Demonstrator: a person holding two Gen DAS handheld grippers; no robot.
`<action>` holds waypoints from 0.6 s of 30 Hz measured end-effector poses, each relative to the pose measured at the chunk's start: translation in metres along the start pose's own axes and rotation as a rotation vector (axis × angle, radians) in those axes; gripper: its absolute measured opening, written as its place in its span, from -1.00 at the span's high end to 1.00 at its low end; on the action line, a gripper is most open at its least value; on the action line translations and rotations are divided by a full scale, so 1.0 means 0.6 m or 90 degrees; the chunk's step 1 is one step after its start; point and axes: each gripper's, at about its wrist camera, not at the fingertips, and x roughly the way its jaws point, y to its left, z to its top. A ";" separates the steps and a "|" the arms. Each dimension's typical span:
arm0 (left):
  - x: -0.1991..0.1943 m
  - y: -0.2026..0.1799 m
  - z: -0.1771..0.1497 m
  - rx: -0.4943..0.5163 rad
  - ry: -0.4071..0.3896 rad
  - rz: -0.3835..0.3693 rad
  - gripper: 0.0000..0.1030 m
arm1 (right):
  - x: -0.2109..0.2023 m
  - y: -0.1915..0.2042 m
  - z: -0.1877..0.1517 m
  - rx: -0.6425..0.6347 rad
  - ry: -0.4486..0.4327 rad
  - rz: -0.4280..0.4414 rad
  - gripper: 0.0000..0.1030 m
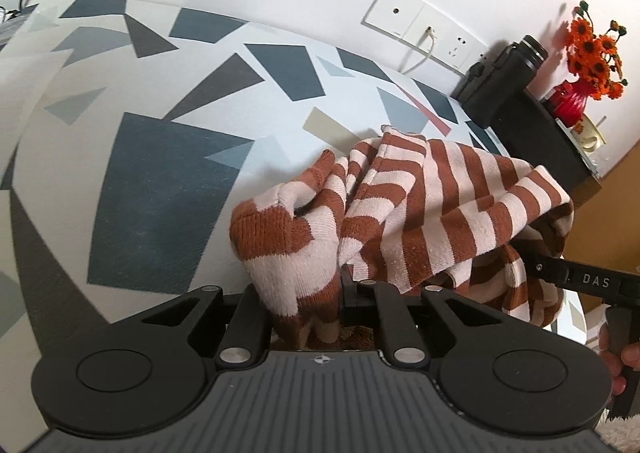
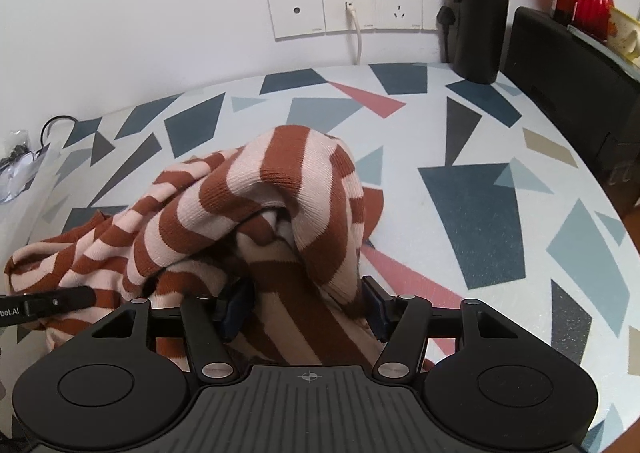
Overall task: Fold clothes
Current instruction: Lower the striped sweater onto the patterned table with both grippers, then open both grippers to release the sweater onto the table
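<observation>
striped sweater folds hide left tongs' tips.

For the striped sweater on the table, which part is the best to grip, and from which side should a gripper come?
Grip the striped sweater at a free edge, such as the ribbed brown cuff standing up on its left side in the left wrist view. It sticks out from the bunched heap, so fingers coming from the open patterned table side, angled downward, can likely close on that one part alone rather than on thick folds.
</observation>
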 end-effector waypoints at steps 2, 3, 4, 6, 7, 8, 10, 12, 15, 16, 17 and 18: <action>-0.002 0.001 -0.002 -0.005 -0.002 0.006 0.73 | -0.001 -0.005 -0.001 0.004 0.000 0.008 -0.02; -0.004 0.001 -0.004 -0.007 -0.003 0.010 0.73 | -0.002 -0.008 -0.001 0.007 0.000 0.013 0.00; -0.005 0.001 -0.006 -0.009 -0.005 0.014 0.73 | -0.001 -0.010 -0.001 0.008 0.001 0.020 0.09; -0.008 0.003 -0.010 -0.017 -0.006 0.021 0.73 | 0.001 -0.013 0.000 0.009 0.003 0.034 0.23; -0.010 0.003 -0.012 -0.021 -0.006 0.025 0.73 | 0.003 -0.014 0.002 0.005 0.005 0.038 0.29; -0.011 0.003 -0.014 -0.024 -0.007 0.029 0.73 | 0.007 -0.013 0.004 0.001 0.007 0.041 0.31; -0.014 0.003 -0.017 -0.029 -0.009 0.037 0.73 | 0.016 -0.012 0.009 -0.006 0.010 0.047 0.34; -0.018 0.003 -0.022 -0.034 -0.011 0.045 0.73 | 0.025 -0.012 0.013 -0.013 0.012 0.050 0.35; -0.023 0.005 -0.028 -0.043 -0.013 0.057 0.71 | 0.043 -0.012 0.017 -0.019 0.017 0.047 0.36; -0.025 0.007 -0.030 -0.046 -0.013 0.062 0.69 | 0.047 -0.012 0.017 -0.021 0.018 0.047 0.36; -0.027 0.009 -0.031 -0.050 -0.013 0.066 0.68 | 0.050 -0.011 0.017 -0.021 0.019 0.044 0.36; -0.028 0.011 -0.032 -0.054 -0.012 0.072 0.65 | 0.053 -0.011 0.018 -0.022 0.020 0.041 0.35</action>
